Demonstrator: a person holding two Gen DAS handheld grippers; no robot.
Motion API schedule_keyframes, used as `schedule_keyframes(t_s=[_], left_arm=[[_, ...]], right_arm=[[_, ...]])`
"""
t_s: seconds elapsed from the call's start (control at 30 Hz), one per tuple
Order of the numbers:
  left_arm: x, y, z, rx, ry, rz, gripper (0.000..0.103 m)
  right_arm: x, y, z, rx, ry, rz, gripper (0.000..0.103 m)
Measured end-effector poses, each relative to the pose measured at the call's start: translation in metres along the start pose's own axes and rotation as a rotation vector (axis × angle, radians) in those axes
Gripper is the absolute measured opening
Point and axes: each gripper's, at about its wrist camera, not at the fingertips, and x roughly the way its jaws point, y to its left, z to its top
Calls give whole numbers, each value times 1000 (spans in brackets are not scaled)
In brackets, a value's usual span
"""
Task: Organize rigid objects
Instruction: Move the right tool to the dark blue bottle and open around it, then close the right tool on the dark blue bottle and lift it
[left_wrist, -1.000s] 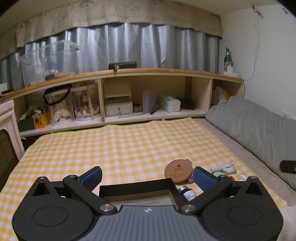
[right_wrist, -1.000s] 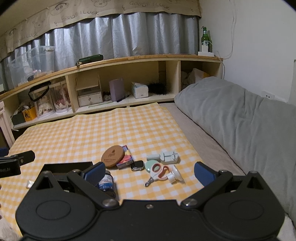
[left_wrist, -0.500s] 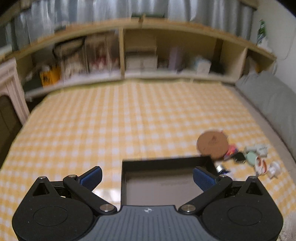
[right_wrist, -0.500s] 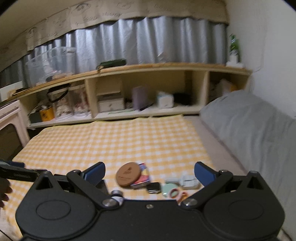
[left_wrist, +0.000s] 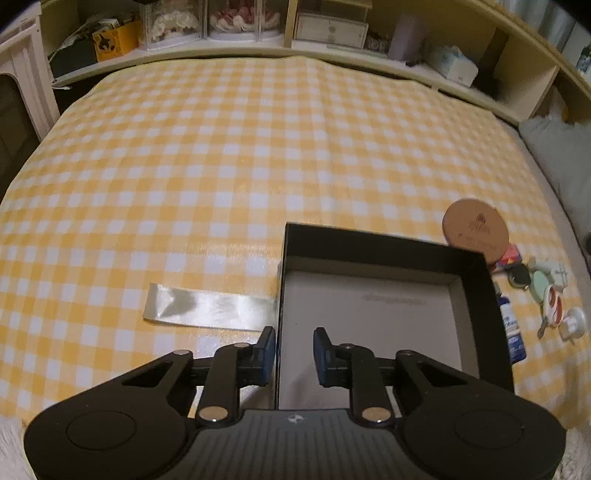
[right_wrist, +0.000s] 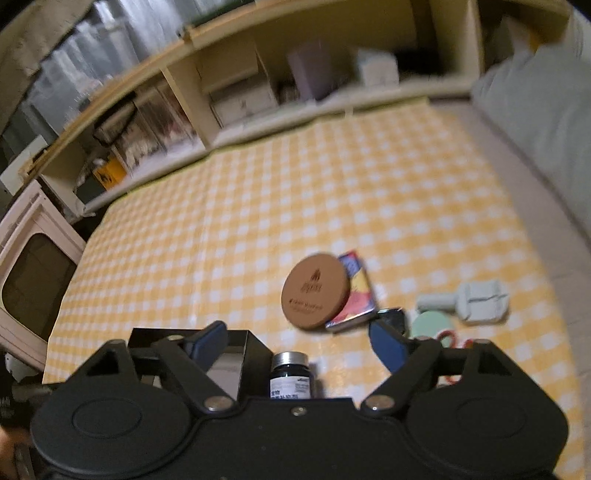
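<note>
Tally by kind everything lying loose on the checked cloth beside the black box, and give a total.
Round brown disc: 1
Colourful small box: 1
Dark bottle with silver cap: 1
Small black item: 1
Pale green round item: 1
Grey-green tool: 1
Red-handled scissors: 1
White round piece: 1
Clear plastic strip: 1
Total: 9

Home bedroom: bed under yellow gingham sheet (left_wrist: 229, 155), grey pillow (right_wrist: 546, 122), wooden headboard shelves (left_wrist: 369, 44) crammed with keepsake boxes.

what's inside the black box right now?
Nothing visible inside the black box: only its bare pale floor. The left gripper covers the near edge, so that strip is hidden.
</note>
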Motion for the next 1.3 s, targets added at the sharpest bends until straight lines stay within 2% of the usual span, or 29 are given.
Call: schedule_keyframes(t_s=[0.07, 0.17, 0.23, 0.3, 0.4, 0.6, 0.67, 0.73, 0.97, 1.3], left_arm=[[5, 0, -1, 8, 19, 8, 19], [13, 0, -1, 24, 47, 24, 10], [18, 0, -1, 39, 57, 42, 6], [22, 1, 0, 40, 58, 49, 3], [26, 4, 2, 33, 61, 41, 3], [29, 6, 4, 32, 58, 35, 4], [28, 7, 4, 26, 58, 31, 4], [27, 7, 4, 23, 57, 29, 4], [27, 8, 3, 29, 54, 31, 4], [27, 7, 3, 29, 53, 33, 4]], right_arm=[[21, 0, 3, 10, 53, 8, 77], [53, 2, 1, 7, 138, 6, 67], [73, 3, -3, -1, 182, -9, 56], [88, 3, -8, 5, 227, 2, 51], [107, 2, -13, 27, 286, 20, 50], [130, 2, -19, 46, 307, 37, 50], [136, 3, -24, 44, 318, 34, 44], [133, 3, -27, 26, 306, 38, 40], [98, -8, -24, -9, 254, -10, 40], [49, 1, -27, -149, 175, -67, 40]])
